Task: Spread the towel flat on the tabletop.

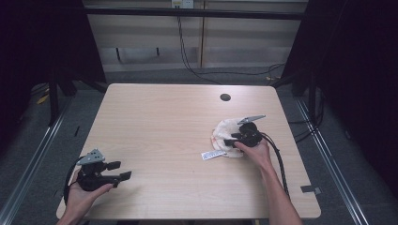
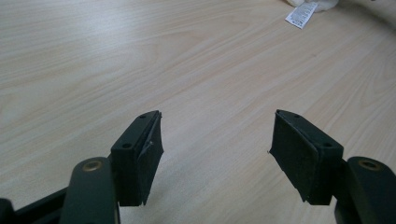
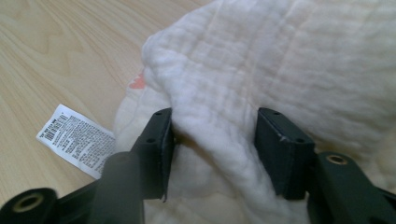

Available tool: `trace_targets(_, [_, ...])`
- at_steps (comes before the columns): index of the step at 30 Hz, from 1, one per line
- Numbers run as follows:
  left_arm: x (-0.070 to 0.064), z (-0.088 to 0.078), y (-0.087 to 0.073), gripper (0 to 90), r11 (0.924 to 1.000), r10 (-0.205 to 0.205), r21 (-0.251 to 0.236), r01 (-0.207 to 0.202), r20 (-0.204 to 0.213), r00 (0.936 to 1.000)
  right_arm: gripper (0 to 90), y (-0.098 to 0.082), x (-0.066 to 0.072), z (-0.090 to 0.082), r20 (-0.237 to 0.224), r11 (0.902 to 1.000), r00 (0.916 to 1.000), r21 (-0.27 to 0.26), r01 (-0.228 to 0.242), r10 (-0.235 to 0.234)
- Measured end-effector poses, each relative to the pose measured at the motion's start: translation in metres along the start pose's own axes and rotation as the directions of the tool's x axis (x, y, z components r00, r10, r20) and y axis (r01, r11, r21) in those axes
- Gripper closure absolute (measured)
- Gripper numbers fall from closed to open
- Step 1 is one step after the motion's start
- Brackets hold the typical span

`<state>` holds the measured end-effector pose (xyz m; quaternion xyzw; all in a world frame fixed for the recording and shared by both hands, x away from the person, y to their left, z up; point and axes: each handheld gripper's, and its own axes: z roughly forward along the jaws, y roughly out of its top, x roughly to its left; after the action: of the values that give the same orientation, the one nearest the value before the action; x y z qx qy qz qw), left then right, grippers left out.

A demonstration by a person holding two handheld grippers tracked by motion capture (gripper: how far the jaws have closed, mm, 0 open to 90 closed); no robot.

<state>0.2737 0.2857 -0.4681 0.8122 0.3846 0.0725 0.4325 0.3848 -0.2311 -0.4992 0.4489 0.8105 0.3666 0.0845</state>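
The right gripper (image 3: 212, 154) is descending on the white cloth (image 1: 226, 136) lying near the bench's right edge, its fingers (image 3: 159, 149) standing partly apart with a raised fold between them, not yet pinched. Advisable: gather one fold cleanly, avoiding the label (image 3: 77, 140). The left gripper (image 1: 123, 170) is idling wide open at the near-left corner, holding nothing.

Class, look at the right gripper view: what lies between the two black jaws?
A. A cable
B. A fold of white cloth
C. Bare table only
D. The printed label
B: a raised fold of the white cloth sits between the jaws of the right gripper, while the printed label lies off to the side on the table.
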Motion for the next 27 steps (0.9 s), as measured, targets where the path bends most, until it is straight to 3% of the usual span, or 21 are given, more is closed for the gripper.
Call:
trace_targets(3, [-0.001,0.000,0.000,33.8,1.0000,0.003,0.000,-0.003,-0.001,1.0000,54.9,-0.001,-0.001,0.000,0.004,0.9999,0.9999,-0.006,-0.010,0.010])
trace_targets(7, [-0.002,0.000,0.000,34.6,0.9999,0.015,0.008,-0.015,0.000,0.9999,64.1,-0.001,0.001,-0.002,0.027,0.9998,0.9996,0.017,0.009,-0.010])
trace_targets(12, [-0.001,0.000,0.000,34.6,1.0000,0.001,-0.001,-0.001,0.002,1.0000,74.4,-0.003,0.006,-0.004,0.031,0.9987,0.9988,0.035,0.037,-0.038])
trace_targets(27, [-0.001,0.001,0.000,37.9,1.0000,0.006,0.000,-0.006,0.007,1.0000,78.4,-0.015,0.024,-0.011,-0.018,0.9987,0.9992,0.034,0.037,-0.037])
